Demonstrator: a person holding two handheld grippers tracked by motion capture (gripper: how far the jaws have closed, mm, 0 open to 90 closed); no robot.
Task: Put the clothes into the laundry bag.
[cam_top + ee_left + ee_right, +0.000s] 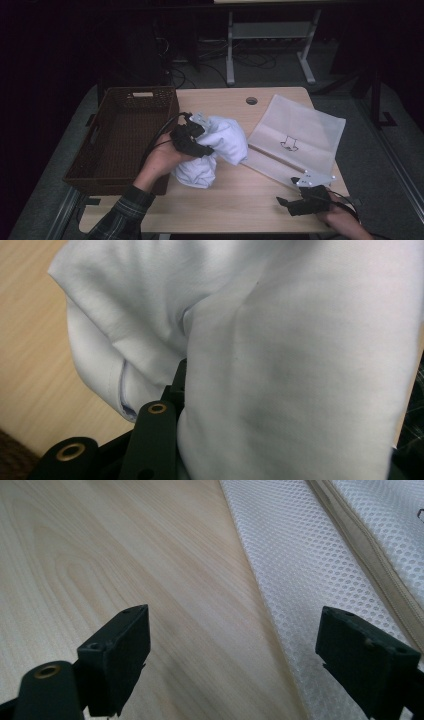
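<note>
Keep your left gripper (192, 140) clamped on the shirt (220, 145) (bunched beside the basket (125, 135)) while your right gripper (300, 202), jaws apart, reaches the mesh bag (300, 135) edge.

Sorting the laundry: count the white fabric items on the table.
2. The bunched white garment sits mid-table beside the wicker basket, gripped by the left gripper. The flat mesh laundry bag lies at the right. More could be bundled inside the garment.
</note>
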